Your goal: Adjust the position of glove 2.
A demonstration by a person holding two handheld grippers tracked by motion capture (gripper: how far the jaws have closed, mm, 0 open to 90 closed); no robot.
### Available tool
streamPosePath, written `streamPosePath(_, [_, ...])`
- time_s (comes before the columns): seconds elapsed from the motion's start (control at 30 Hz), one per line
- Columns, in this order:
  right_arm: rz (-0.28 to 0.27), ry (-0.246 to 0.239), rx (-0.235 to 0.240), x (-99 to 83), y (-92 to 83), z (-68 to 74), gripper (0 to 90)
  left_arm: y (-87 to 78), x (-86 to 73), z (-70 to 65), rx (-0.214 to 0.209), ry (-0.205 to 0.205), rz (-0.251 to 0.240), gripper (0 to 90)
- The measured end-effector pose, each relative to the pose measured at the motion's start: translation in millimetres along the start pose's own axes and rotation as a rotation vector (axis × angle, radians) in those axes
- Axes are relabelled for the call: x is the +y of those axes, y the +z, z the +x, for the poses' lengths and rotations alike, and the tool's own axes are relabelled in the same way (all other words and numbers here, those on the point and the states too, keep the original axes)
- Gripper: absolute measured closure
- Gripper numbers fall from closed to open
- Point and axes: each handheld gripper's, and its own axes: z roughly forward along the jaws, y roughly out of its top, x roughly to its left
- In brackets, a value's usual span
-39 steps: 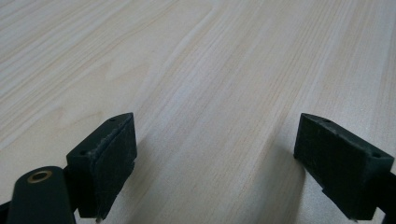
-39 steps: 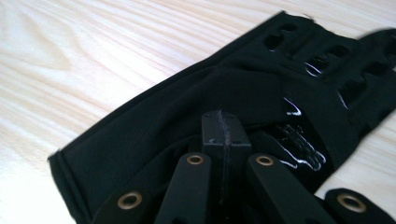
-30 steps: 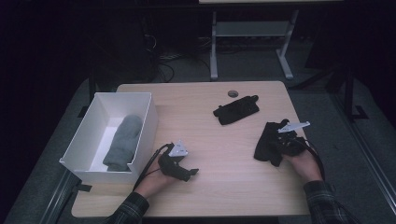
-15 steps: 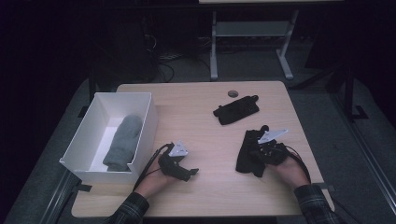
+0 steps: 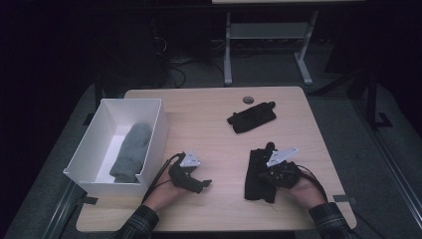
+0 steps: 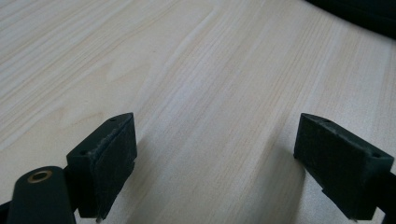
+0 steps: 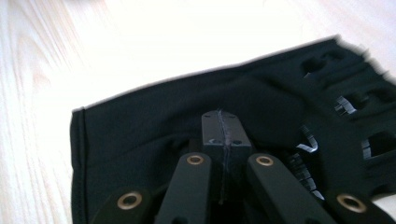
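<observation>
A black fingerless glove (image 5: 255, 185) lies flat on the wooden table (image 5: 209, 124) at the front right. My right gripper (image 5: 264, 175) is shut on it; in the right gripper view the two jaws meet (image 7: 221, 125) with the glove's fabric (image 7: 149, 116) pinched under their tips. A second black glove (image 5: 252, 117) lies farther back, near the table's middle right. My left gripper (image 5: 202, 186) rests on the table at the front left. Its jaws stand wide open (image 6: 215, 158) over bare wood with nothing between them.
A white box (image 5: 155, 130) stands at the table's left edge with a grey mitten (image 5: 130, 152) inside. A small round disc (image 5: 248, 99) sits near the far edge. Beyond the table are a dark floor, cables and a metal stand (image 5: 268, 35).
My right gripper has slid left and toward the near edge, dragging the black glove along with it. The left gripper has stayed where it was.
</observation>
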Motion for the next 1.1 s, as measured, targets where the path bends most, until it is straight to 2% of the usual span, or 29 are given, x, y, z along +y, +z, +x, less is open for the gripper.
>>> streamPosePath(0.03, [-0.013, 0.012, -0.011, 1.6, -2.9, -2.0, 90.0, -0.6, 0.1, 0.7, 0.001, 0.01, 0.009, 12.5])
streamPosePath(0.1, [-0.033, 0.033, -0.047, 5.1, -8.2, -12.2, 90.0, -0.2, -0.1, 0.4, 0.002, 0.005, 0.004, 12.5])
streamPosePath(0.17, [-0.041, 0.077, -0.102, 6.6, -9.0, -30.0, 90.0, -0.4, 0.0, 0.6, 0.002, 0.008, 0.007, 12.5])
streamPosePath(0.33, [-0.075, 0.178, -0.19, 7.4, -6.7, -65.5, 90.0, -0.4, 0.5, 0.3, 0.004, 0.003, 0.01, 12.5])
streamPosePath(0.43, [-0.066, 0.203, -0.213, 8.0, -2.7, -75.0, 90.0, -0.4, 0.4, 0.4, 0.004, 0.004, 0.01, 12.5])
streamPosePath(0.5, [-0.057, 0.216, -0.211, 6.6, 2.7, -79.5, 90.0, -0.4, 0.4, 0.4, 0.004, 0.004, 0.009, 12.5])
streamPosePath(0.6, [-0.023, 0.232, -0.201, 5.0, 12.1, -81.5, 90.0, -0.3, 0.3, 0.4, 0.004, 0.005, 0.008, 12.5])
streamPosePath(0.73, [-0.038, 0.211, -0.179, 7.4, 16.4, -79.4, 90.0, -0.3, 0.3, 0.4, 0.004, 0.005, 0.008, 12.5])
streamPosePath(0.9, [-0.028, 0.167, -0.151, 10.9, 19.3, -68.2, 90.0, -0.4, 0.3, 0.6, 0.004, 0.007, 0.009, 12.5])
streamPosePath(1.1, [-0.013, 0.116, -0.103, 13.8, 21.2, -48.6, 90.0, -0.2, 0.2, 0.5, 0.004, 0.006, 0.007, 12.5])
